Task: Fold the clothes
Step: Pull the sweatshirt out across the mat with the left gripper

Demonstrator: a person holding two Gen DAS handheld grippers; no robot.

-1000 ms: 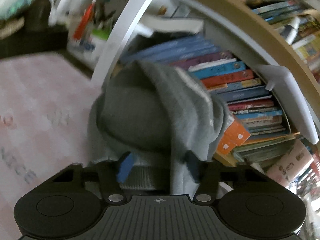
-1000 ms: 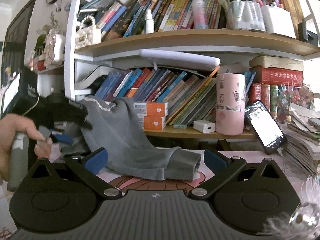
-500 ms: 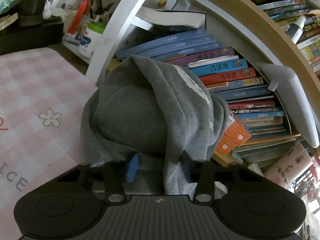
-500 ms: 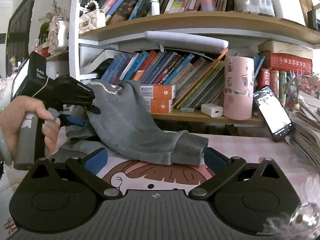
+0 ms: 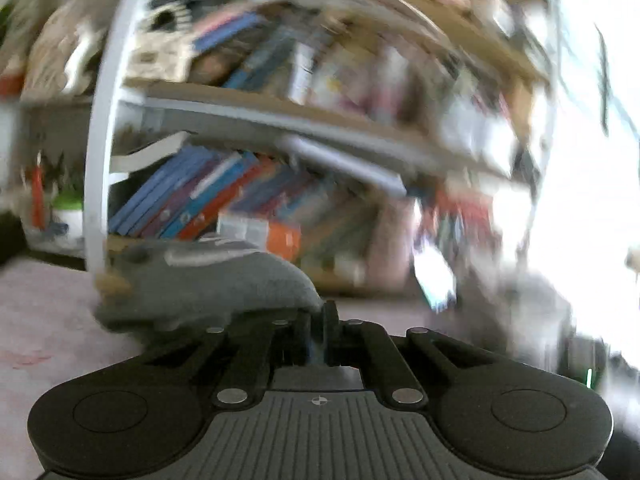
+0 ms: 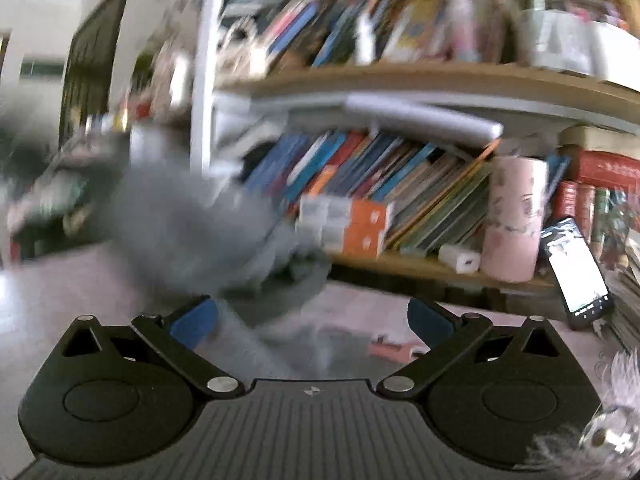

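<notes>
The grey garment [image 5: 208, 280] lies low on the pink tablecloth [image 5: 44, 320], left of my left gripper [image 5: 320, 320]. That gripper's fingers are pressed together, and the garment's right end runs into their tips, so it looks pinched there. Motion blur smears the whole left wrist view. In the right wrist view the grey garment [image 6: 188, 224] is a blurred heap at left centre, with a strip trailing toward the camera. My right gripper [image 6: 310, 318] stands open, blue pads wide apart, with that strip lying between the jaws and neither pad pressing it.
A bookshelf [image 6: 400, 76] full of books runs along the back of the table. On its low ledge stand an orange-and-white box [image 6: 348, 224], a white charger [image 6: 460, 258], a pink cup [image 6: 514, 220] and a propped phone [image 6: 576, 268]. Stacked papers [image 6: 628, 304] sit at far right.
My left gripper's jaws closed, and its view swung right and rolled toward level. The garment, bunched high in front of it before, now sits low. In the right view the garment has shifted and blurred.
</notes>
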